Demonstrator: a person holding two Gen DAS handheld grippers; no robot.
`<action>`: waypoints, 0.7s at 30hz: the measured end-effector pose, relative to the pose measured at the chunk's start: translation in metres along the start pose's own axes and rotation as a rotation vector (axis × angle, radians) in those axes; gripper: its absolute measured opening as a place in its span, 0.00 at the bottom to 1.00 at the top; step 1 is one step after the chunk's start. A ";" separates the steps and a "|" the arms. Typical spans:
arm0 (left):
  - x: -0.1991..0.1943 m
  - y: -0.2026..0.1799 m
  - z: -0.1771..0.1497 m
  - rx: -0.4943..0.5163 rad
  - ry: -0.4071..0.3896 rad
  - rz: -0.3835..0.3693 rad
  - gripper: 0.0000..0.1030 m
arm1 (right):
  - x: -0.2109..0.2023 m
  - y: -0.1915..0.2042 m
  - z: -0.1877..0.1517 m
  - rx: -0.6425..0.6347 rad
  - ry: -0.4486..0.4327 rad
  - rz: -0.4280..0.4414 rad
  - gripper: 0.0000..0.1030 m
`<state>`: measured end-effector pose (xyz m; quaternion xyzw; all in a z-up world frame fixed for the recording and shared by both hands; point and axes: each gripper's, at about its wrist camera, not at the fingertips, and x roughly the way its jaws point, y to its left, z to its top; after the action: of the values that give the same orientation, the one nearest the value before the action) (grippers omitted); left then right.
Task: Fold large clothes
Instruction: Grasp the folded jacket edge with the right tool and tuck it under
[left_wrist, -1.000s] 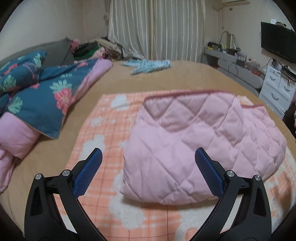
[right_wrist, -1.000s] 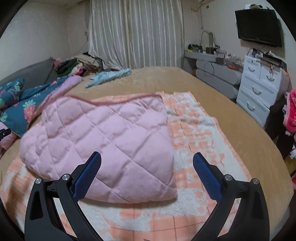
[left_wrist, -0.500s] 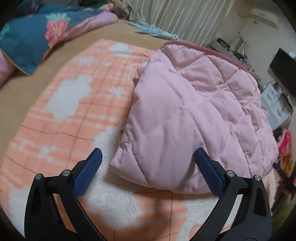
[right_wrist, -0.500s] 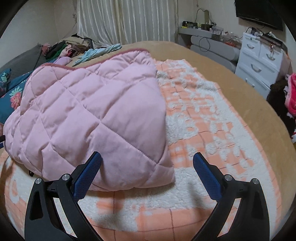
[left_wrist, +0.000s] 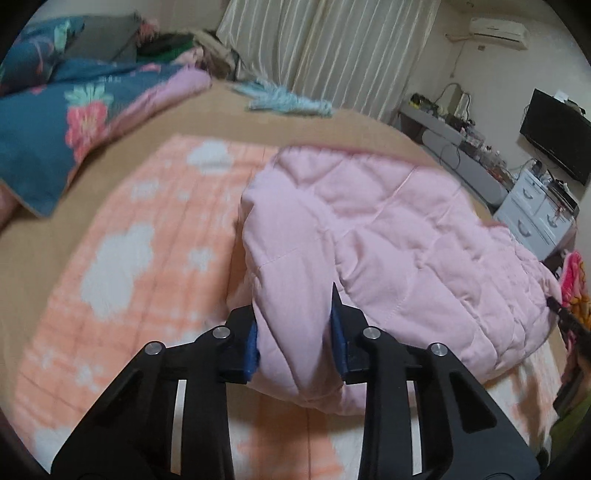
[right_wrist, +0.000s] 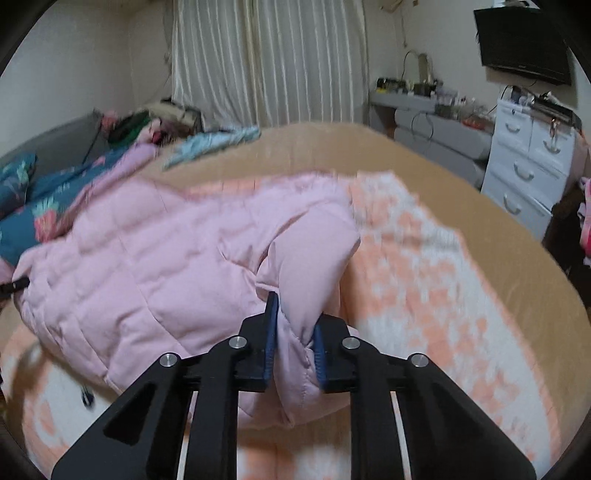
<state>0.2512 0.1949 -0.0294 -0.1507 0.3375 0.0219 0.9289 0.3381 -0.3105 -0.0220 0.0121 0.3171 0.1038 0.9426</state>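
Now both grippers bite the near edge of the pink quilted garment (left_wrist: 388, 236), one at each end.

Its long axis runs across the bed between them, on the orange blanket (left_wrist: 140, 236): the left gripper (left_wrist: 295, 332) is closing on the near left corner, padding bunched between its pads, while the right gripper (right_wrist: 294, 334) is pinched tight on the near right corner (cloth puckered there). Everything unfolded lies ahead of the fingers, so the fold likely goes away from the person.

Both your wrist cameras are looking forward and downward along their tongs, sitting close over the bed (left_wrist: 229, 122); both are sharing the pink quilted garment (left_wrist: 406, 236), curtains (right_wrist: 269, 59) and drawers (right_wrist: 532, 162).
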 end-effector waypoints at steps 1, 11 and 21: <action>0.000 -0.002 0.008 -0.005 -0.011 0.006 0.22 | 0.001 0.001 0.009 0.008 -0.007 -0.001 0.14; 0.032 -0.007 0.033 -0.005 0.002 0.080 0.21 | 0.045 -0.010 0.037 0.106 0.024 -0.047 0.14; 0.052 -0.006 0.024 0.018 0.049 0.122 0.24 | 0.077 -0.014 0.016 0.106 0.114 -0.086 0.14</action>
<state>0.3072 0.1932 -0.0434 -0.1221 0.3688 0.0718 0.9187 0.4101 -0.3080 -0.0564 0.0423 0.3753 0.0467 0.9247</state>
